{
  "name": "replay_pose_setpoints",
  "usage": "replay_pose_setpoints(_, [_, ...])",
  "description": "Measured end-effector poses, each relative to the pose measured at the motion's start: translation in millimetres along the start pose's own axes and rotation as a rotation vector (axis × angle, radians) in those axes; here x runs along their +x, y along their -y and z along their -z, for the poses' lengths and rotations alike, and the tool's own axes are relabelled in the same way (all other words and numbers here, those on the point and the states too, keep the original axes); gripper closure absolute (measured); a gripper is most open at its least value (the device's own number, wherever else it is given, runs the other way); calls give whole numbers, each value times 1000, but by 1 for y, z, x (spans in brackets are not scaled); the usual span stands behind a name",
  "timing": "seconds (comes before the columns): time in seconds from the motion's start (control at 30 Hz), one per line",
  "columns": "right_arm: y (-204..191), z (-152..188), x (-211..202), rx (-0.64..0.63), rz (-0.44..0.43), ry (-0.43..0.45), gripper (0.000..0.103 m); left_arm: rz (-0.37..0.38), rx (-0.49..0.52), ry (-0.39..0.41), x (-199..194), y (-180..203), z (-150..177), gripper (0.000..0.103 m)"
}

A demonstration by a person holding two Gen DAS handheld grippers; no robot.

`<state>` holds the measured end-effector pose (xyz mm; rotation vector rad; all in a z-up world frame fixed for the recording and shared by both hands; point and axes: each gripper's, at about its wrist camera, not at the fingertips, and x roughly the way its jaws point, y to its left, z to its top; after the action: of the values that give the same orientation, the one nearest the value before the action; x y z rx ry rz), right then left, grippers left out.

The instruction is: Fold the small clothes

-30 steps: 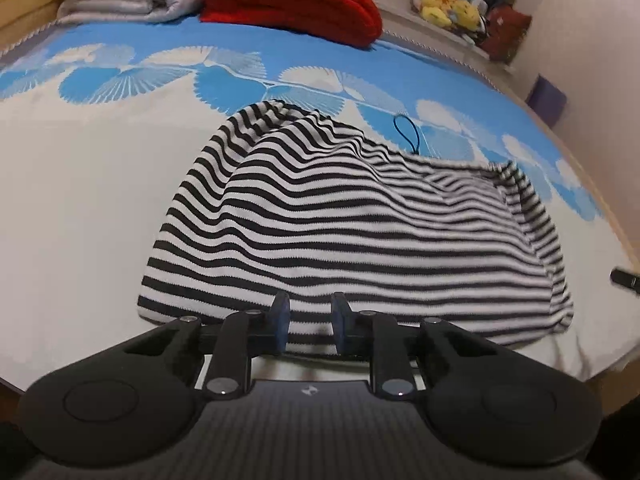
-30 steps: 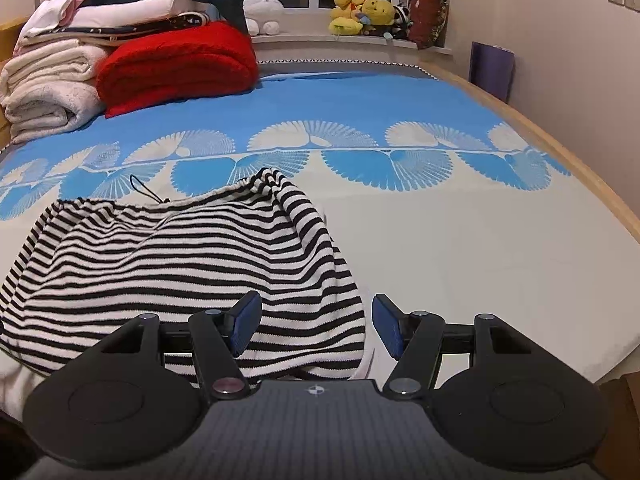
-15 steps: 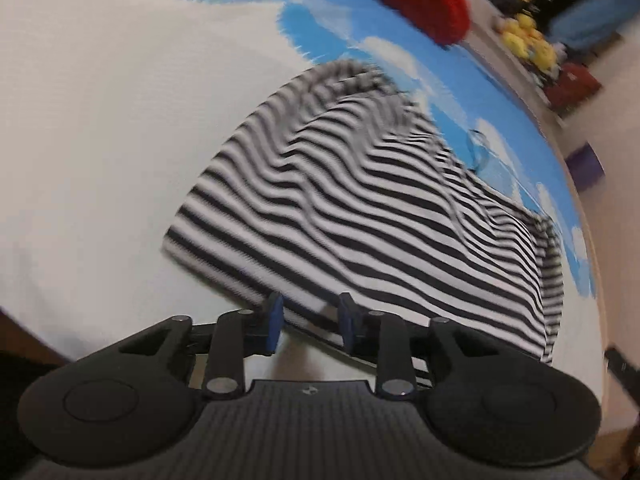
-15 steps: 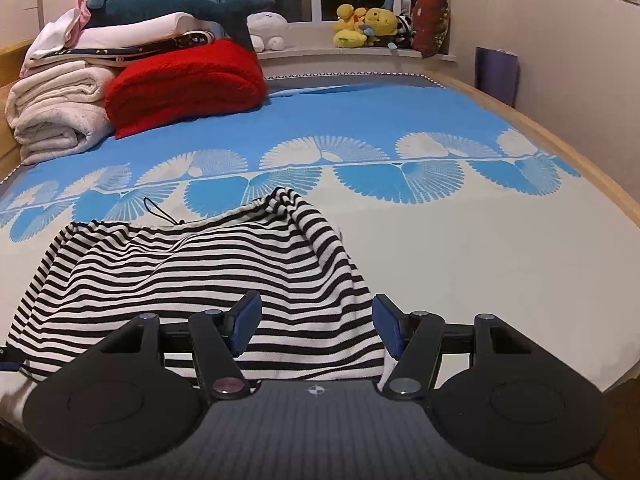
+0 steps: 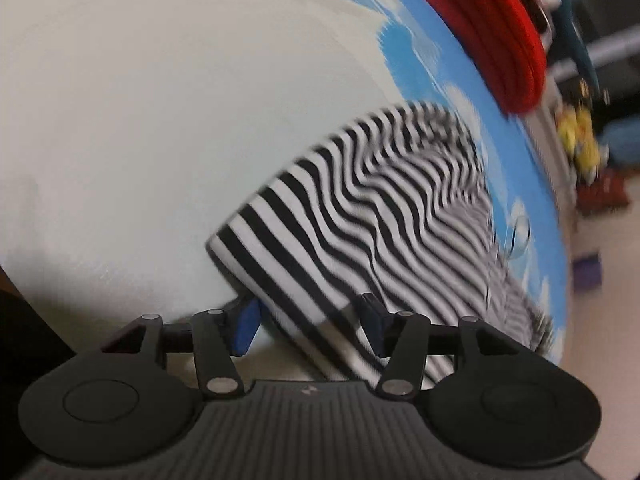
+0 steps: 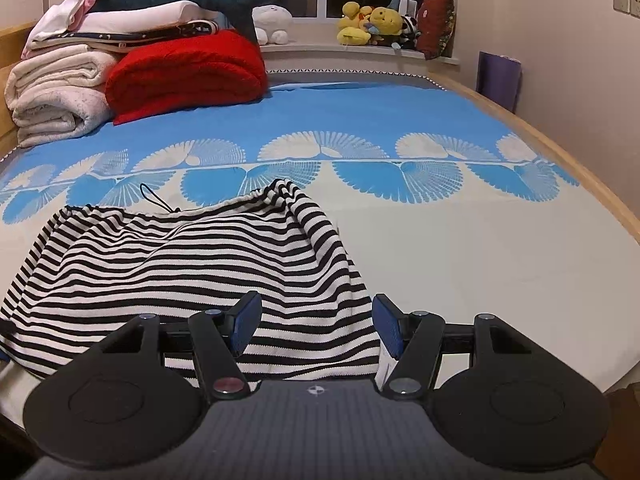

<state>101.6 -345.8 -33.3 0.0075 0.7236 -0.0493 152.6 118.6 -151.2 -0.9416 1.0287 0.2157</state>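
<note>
A black-and-white striped garment (image 6: 180,272) lies spread on the bed, its near hem at the bed's front edge. A thin black cord (image 6: 154,198) lies at its far edge. My right gripper (image 6: 316,322) is open, its jaws straddling the garment's near right corner. In the tilted, blurred left wrist view the garment (image 5: 384,216) runs away to the upper right. My left gripper (image 5: 312,322) is open, with the garment's near left corner between its jaws.
The bed has a blue and white fan-pattern cover (image 6: 360,120). A folded red blanket (image 6: 188,72) and white blankets (image 6: 56,92) are stacked at the far left. Plush toys (image 6: 372,24) sit on the windowsill. The wooden bed edge (image 6: 568,168) runs along the right.
My left gripper has opened wider and swung left, tilting toward the garment's near left corner. My right gripper stays open and has risen slightly.
</note>
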Motion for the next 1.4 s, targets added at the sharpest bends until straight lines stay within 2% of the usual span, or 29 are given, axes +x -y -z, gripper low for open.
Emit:
replay_pose_setpoints(0.07, [0,1,1,-5,4,-3,40,22,-55,10,2,-7,-2,44])
replay_pose_setpoints(0.17, [-2,2,2,-15,12,-7,40,29,-61,22,4,-5,-4,48])
replay_pose_setpoints(0.2, [-2,2,3,-18,16,-8,40,23,-46,23,4,-3,-4,53])
replay_pose_setpoints(0.23, [-2,2,3,-19,18,-10,40,12,-19,23,5,-1,-4,70])
replay_pose_setpoints(0.27, [-2,3,4,-19,20,-11,40,9,13,20,5,2,-5,82])
replay_pose_setpoints(0.37, [-1,2,5,-15,28,-14,40,12,104,54,-1,14,-7,91])
replay_pose_setpoints(0.53, [-5,2,7,-21,38,-15,40,41,216,171,-38,29,-3,94])
replay_pose_setpoints(0.6, [-5,1,6,-26,41,-4,41,18,247,204,-49,31,-1,95])
replay_pose_setpoints(0.7, [2,-8,2,-10,37,35,41,-72,295,255,-59,27,2,95])
replay_pose_setpoints(0.77, [11,-24,-3,-23,15,62,41,-118,313,252,-59,24,2,95])
replay_pose_setpoints(0.9, [38,-58,-13,-109,19,155,40,-147,391,247,-56,30,9,94])
replay_pose_setpoints(1.0, [64,-64,-3,-68,56,179,40,-180,448,254,-54,33,14,94])
replay_pose_setpoints(1.03, [75,-61,3,-17,75,174,40,-190,454,253,-52,34,15,94])
replay_pose_setpoints(1.1, [91,-58,17,75,93,100,41,-205,451,249,-47,34,14,94])
replay_pose_setpoints(1.17, [98,-58,17,114,96,116,42,-218,444,246,-41,36,12,94])
replay_pose_setpoints(1.3, [107,-57,22,139,77,87,42,-258,470,245,-37,43,13,94])
replay_pose_setpoints(1.4, [109,-57,24,138,67,86,42,-293,553,269,-46,72,17,94])
